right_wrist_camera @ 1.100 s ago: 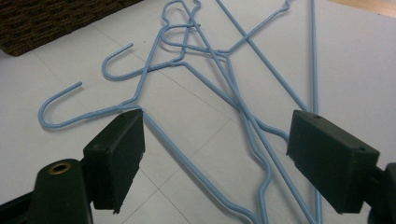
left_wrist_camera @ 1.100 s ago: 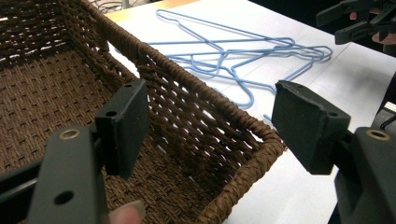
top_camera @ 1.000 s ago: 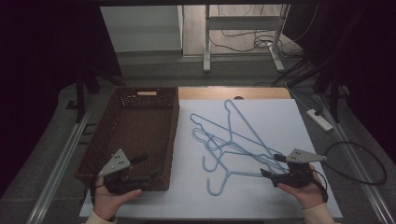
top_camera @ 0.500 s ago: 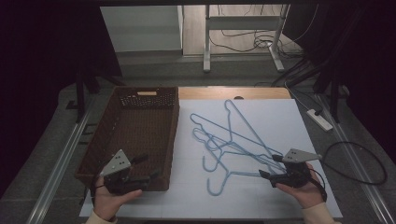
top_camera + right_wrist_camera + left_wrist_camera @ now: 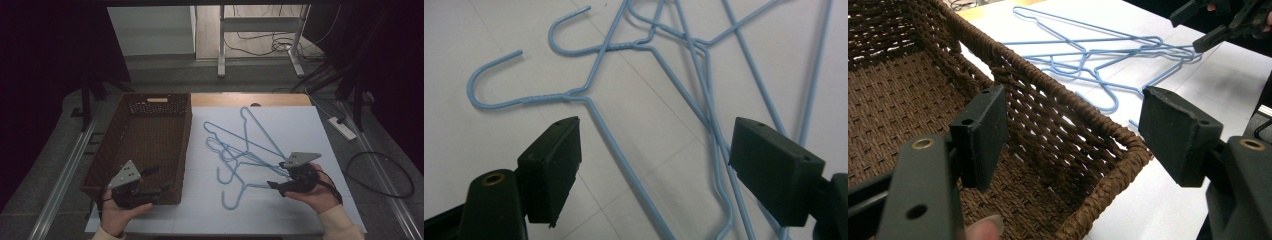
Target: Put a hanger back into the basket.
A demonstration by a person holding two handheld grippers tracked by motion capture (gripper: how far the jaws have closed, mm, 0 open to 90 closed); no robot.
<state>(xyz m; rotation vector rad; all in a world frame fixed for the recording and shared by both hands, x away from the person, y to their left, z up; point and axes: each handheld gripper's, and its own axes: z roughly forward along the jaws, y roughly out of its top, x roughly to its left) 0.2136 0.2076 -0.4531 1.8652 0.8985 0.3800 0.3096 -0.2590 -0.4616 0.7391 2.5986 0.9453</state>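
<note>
We hold the right gripper (image 5: 278, 185) low over the near end of the pile of blue wire hangers (image 5: 245, 155), jaws spread wide and closed on nothing. In the right gripper view the nearest hanger (image 5: 589, 100) lies just ahead of and between the two pads: its hook curls off to the left of the left pad, and its shoulder wire runs on a slant back toward us through the gap. That wire lies almost along the jaws rather than across them, so we judge the hand needs some turning before a pinch will catch it. The right hand is clearly the nearer one; the left gripper (image 5: 150, 187), jaws also wide and empty, straddles the near right corner of the brown wicker basket (image 5: 100, 170), with the hangers farther off to its right. The hangers rest flat on a white table sheet (image 5: 310, 130), tangled over each other. Beyond the table are a dark floor and trailing cables.
</note>
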